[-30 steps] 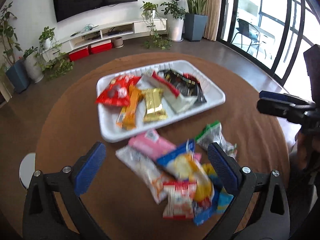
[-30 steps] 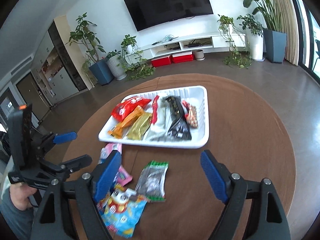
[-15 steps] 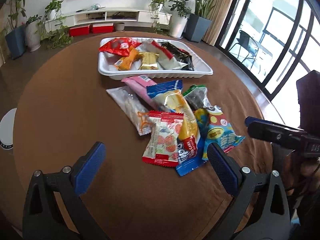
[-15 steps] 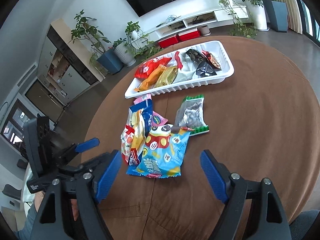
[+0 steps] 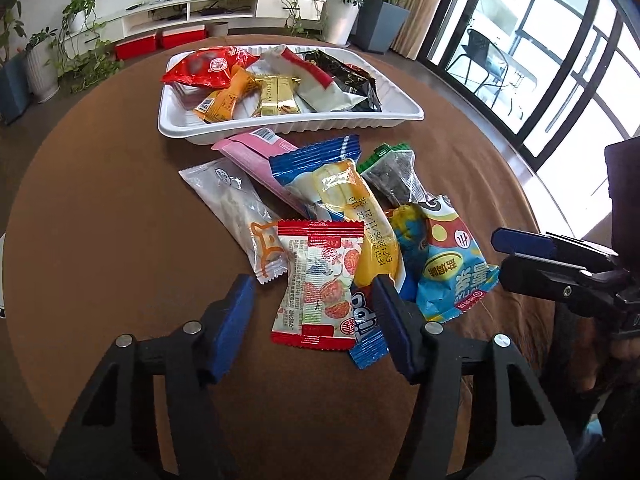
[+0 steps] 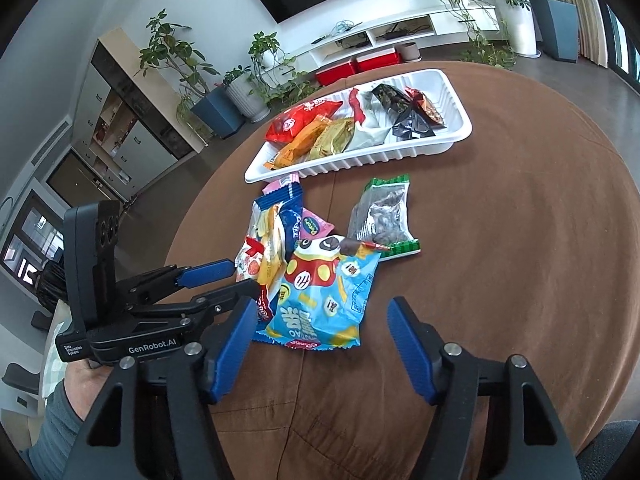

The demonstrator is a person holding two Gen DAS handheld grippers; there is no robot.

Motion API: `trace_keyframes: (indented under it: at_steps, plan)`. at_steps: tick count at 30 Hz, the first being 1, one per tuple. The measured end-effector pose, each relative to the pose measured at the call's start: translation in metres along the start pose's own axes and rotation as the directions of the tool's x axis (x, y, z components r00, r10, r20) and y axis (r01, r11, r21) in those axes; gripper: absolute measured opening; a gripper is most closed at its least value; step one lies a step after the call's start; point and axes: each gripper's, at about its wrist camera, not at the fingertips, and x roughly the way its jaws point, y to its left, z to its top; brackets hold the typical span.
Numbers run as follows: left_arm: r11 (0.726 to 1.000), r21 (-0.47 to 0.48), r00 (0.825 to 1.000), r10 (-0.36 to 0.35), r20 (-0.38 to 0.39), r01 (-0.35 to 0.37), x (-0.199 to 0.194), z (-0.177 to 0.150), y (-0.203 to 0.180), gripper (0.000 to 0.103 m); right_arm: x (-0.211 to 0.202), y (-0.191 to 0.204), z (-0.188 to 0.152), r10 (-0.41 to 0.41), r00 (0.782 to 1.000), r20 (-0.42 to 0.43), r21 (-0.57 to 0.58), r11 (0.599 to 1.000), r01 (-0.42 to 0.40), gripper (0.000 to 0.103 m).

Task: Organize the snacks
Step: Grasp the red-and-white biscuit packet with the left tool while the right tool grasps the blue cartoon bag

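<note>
A pile of loose snack packets lies on the round brown table in front of a white tray [image 5: 280, 130] [image 6: 360, 156] that holds several packets. My left gripper [image 5: 314, 308] [image 6: 240, 278] hangs low over the near edge of the pile. Its jaws are closing around a red-and-white strawberry packet [image 5: 320, 280], and the pads are not pressing on it. My right gripper [image 6: 320, 316] [image 5: 500, 254] is closing too, with a light blue packet [image 6: 320, 296] [image 5: 452, 268] between its fingers, untouched.
Also in the pile are a blue-and-yellow packet [image 5: 344, 196], a pink one [image 5: 256, 156], a clear white one [image 5: 236, 200] and a green-edged dark one [image 6: 380, 220]. Bare tablecloth lies to the right in the right wrist view. Potted plants and a TV shelf stand behind.
Both grippers have come down and in toward the pile. The left jaws have narrowed a lot around the strawberry packet, and the right jaws a little.
</note>
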Motion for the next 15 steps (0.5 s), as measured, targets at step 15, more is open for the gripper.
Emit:
trace_keyframes:
  at_steps: [15]
  plan:
    - [0.997,-0.008,0.996,-0.082,-0.031,0.082,0.004,0.0039,0.0022,0.033,-0.0014,0.004,-0.0017,-0.005,1.0,-0.007,-0.012,1.0,0.005,0.07]
